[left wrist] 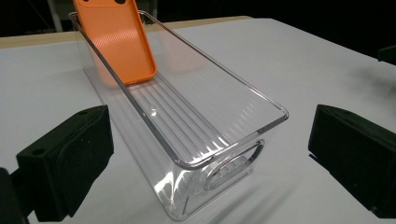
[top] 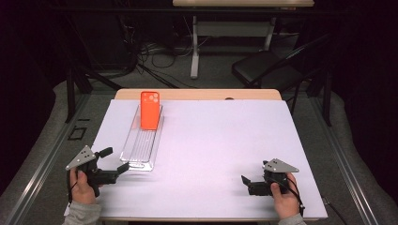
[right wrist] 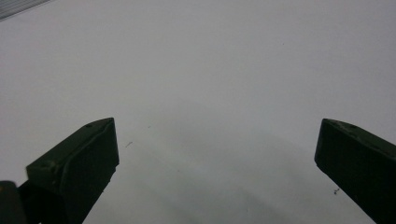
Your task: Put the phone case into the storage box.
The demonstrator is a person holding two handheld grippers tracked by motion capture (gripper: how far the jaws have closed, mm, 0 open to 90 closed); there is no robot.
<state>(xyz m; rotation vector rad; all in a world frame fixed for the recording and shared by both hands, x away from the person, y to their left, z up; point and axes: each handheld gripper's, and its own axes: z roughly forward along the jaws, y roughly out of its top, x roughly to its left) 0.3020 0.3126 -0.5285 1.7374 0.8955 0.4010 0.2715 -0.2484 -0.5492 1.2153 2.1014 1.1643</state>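
Facing our left gripper [left wrist: 210, 154], jaws wide and empty, the clear plastic bin [left wrist: 224, 140] looks light, stiff, slick; we'd pinch its near end wall. Right gripper [top: 256, 184] gapes empty too.

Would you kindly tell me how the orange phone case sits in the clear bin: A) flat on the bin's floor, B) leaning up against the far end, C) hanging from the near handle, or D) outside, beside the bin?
B: the orange phone case stands tilted, its lower edge on the ribbed floor of the clear bin, its top at the far end.
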